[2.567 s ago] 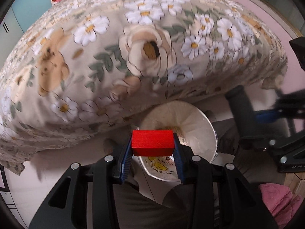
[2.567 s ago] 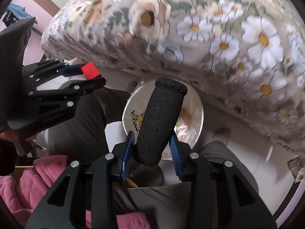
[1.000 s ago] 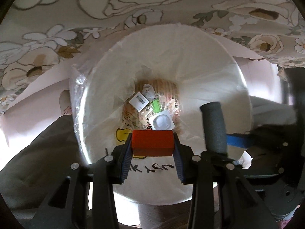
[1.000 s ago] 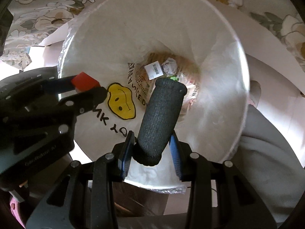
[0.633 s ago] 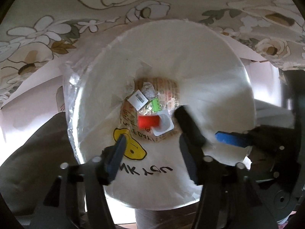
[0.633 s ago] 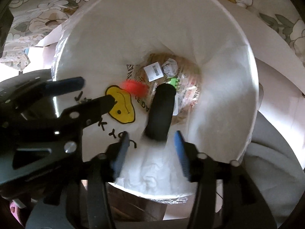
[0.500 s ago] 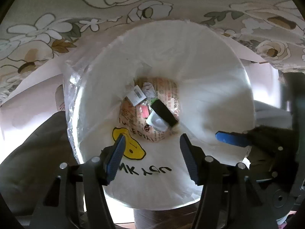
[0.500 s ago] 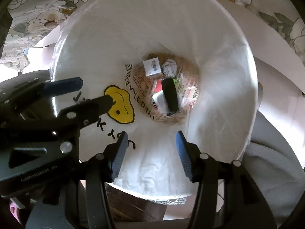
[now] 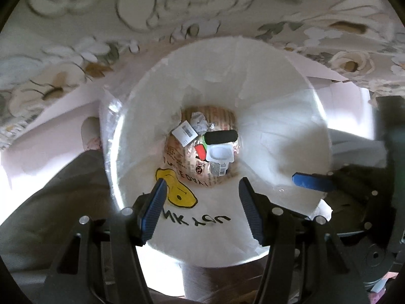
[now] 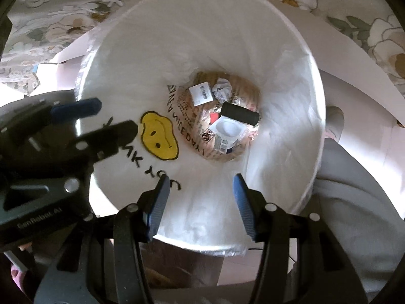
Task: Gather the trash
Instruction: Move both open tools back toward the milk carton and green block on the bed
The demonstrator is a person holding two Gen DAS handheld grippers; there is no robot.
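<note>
Your left gripper (image 9: 202,195) is spread wide and empty now, and so is your right gripper (image 10: 200,190). Both let go: the red block (image 9: 200,151) and black foam tube (image 9: 220,136) that were clamped a second ago now lie straight ahead at the bottom of the lined trash bin (image 10: 278,50), touching the white cup (image 9: 219,152).

Bin and contents, colours noted.
White bag (image 10: 265,50) lines the bin, printed with a yellow smiley (image 10: 159,135) and black lettering (image 9: 197,218). At the bottom: black foam cylinder (image 10: 239,113), red block (image 9: 200,151), white cup (image 9: 219,153), white barcode label (image 10: 200,93), green scrap (image 9: 203,140), tan printed wrapper (image 9: 215,116). Gripper fingers (image 9: 152,209) are black with blue pads. Far cloth (image 10: 379,38) is beige with white daisies.
</note>
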